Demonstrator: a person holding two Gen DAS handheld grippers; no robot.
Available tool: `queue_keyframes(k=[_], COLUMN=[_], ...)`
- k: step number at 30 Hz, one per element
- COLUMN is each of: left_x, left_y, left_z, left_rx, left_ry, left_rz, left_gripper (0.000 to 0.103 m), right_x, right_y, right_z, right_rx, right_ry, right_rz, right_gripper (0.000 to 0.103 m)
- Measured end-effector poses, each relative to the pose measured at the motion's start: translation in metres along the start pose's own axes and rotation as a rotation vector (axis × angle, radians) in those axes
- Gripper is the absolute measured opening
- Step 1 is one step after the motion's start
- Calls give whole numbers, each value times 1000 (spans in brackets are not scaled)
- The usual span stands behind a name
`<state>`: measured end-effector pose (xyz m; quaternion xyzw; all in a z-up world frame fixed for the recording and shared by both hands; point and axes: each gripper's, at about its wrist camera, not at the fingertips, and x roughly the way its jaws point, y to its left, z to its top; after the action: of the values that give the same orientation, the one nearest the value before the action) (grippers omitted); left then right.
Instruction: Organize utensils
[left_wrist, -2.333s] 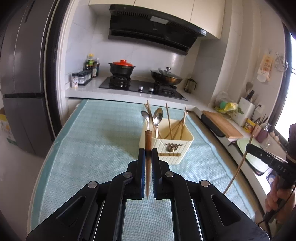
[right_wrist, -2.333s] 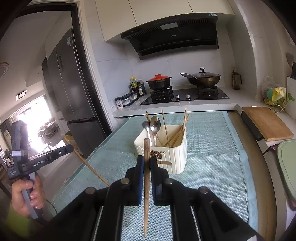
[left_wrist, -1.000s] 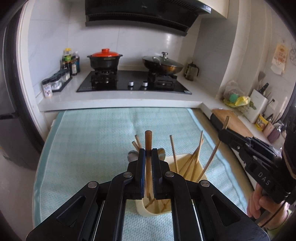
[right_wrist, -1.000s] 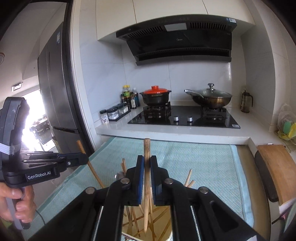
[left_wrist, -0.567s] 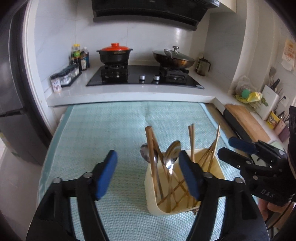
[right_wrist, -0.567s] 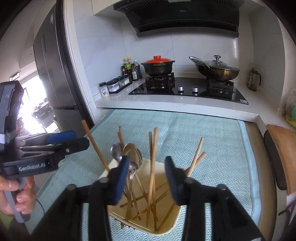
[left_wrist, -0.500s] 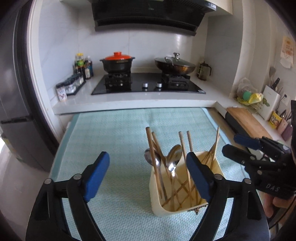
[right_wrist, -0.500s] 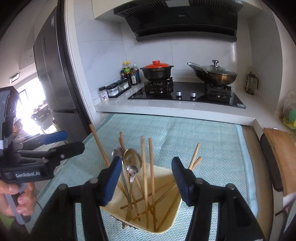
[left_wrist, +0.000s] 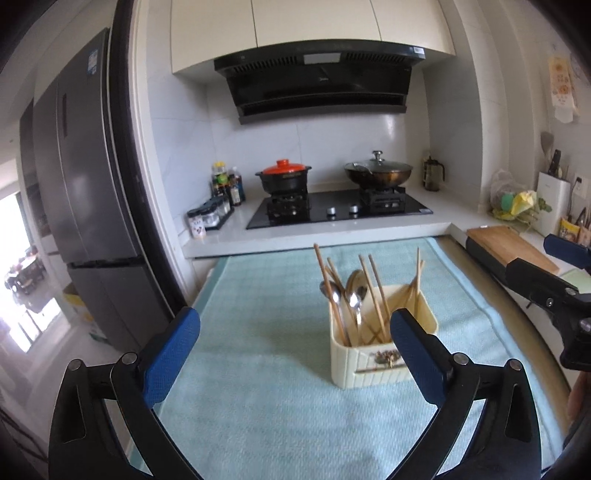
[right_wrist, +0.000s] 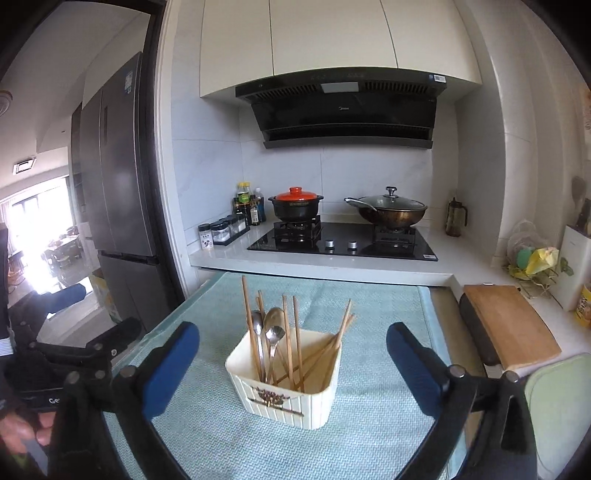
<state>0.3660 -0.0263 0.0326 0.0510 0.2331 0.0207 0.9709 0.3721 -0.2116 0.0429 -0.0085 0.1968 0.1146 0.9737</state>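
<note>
A cream utensil holder (left_wrist: 369, 360) (right_wrist: 288, 395) stands on the teal mat (left_wrist: 258, 314) (right_wrist: 388, 306). Several wooden chopsticks (left_wrist: 373, 291) (right_wrist: 245, 314) and two metal spoons (left_wrist: 351, 291) (right_wrist: 273, 325) stick up out of it. My left gripper (left_wrist: 293, 317) hangs back from the holder, to its left, jaws opening wide with nothing between the blue pads. My right gripper (right_wrist: 292, 332) faces the holder from the near side, jaws opening, also empty. In each wrist view the other gripper shows at the frame's edge.
Behind the mat runs a white counter with a black hob (left_wrist: 336, 212), a red-lidded pot (left_wrist: 283, 177), a lidded wok (left_wrist: 378, 172) and spice jars (left_wrist: 210, 218). A wooden cutting board (right_wrist: 509, 325) lies to the right. A dark fridge (left_wrist: 85, 192) stands at the left.
Both grippers let go of their chopsticks into the holder, spread their jaws wide and drew back from it; the holder now sits farther off in both views.
</note>
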Motion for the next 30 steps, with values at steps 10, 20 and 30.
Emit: queue_keyframes(k=[10,20,30], left_x=[-55,-93,-97], left_y=[8,23,27], left_z=[-64,-75,-76], left_rx=[-55,-74,-80], left_ry=[115,113,115], left_rz=[-6,-22,-15], left_gripper=[103,103,103], right_x=[-61,-105,-109], right_y=[24,40,50], right_z=[-61,-72,-69], right_rx=[74,102,65], right_ry=[115,126,124], right_rz=[15,-20,-16], right_gripper=[103,103,103])
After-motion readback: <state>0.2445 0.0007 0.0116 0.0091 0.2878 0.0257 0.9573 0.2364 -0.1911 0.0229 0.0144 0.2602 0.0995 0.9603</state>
